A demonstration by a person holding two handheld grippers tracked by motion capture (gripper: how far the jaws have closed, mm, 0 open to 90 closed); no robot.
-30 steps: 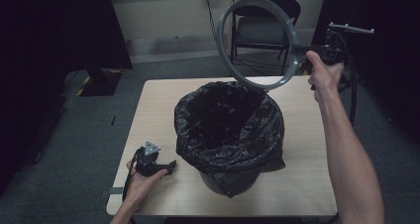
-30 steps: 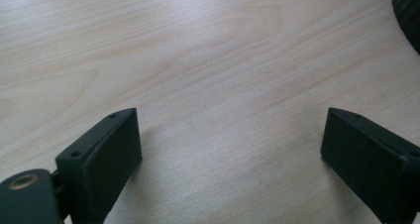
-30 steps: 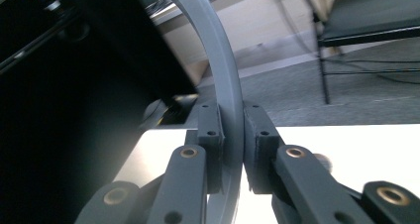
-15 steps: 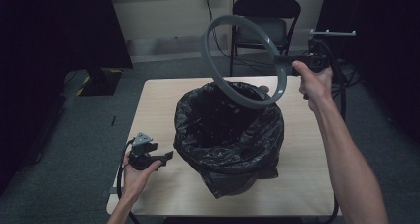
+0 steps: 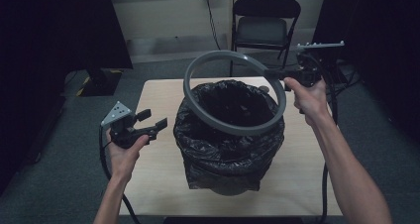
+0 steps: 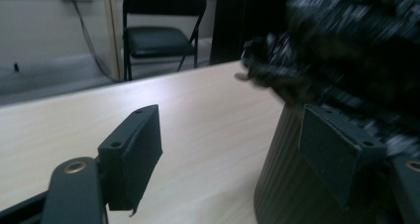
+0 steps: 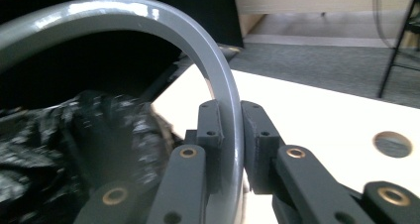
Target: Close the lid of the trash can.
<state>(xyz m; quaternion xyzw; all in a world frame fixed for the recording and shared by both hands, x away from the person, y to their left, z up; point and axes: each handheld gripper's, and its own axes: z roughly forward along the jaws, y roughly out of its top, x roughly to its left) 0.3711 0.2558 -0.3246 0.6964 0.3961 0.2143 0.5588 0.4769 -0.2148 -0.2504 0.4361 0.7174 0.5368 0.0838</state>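
A grey plastic ring (image 5: 237, 132) hangs tilted over the mouth of a bin lined with a black bag (image 5: 223, 159) at the middle of the table. My right gripper (image 5: 273, 75) is shut on the ring's far right rim; in the right gripper view its pads clamp the ring (image 7: 218, 75) from both sides, around my right gripper (image 7: 232, 120). My left gripper (image 5: 152, 119) is held above the table to the left of the bin and stands open. Its jaws have just been closing a little with nothing between them. In the left gripper view, my left gripper (image 6: 233, 135) faces the bin's ribbed wall (image 6: 282, 184).
The light wooden table (image 5: 158, 90) has a small round hole (image 7: 392, 143) near its far edge. A black folding chair (image 5: 265, 21) stands behind the table by the wall. Dark curtains hang on both sides. Cables trail from both grippers.
The left hand has lifted its gripper up off the table beside the bin. The right hand has brought the ring left and lower, from behind the bin to over its mouth.
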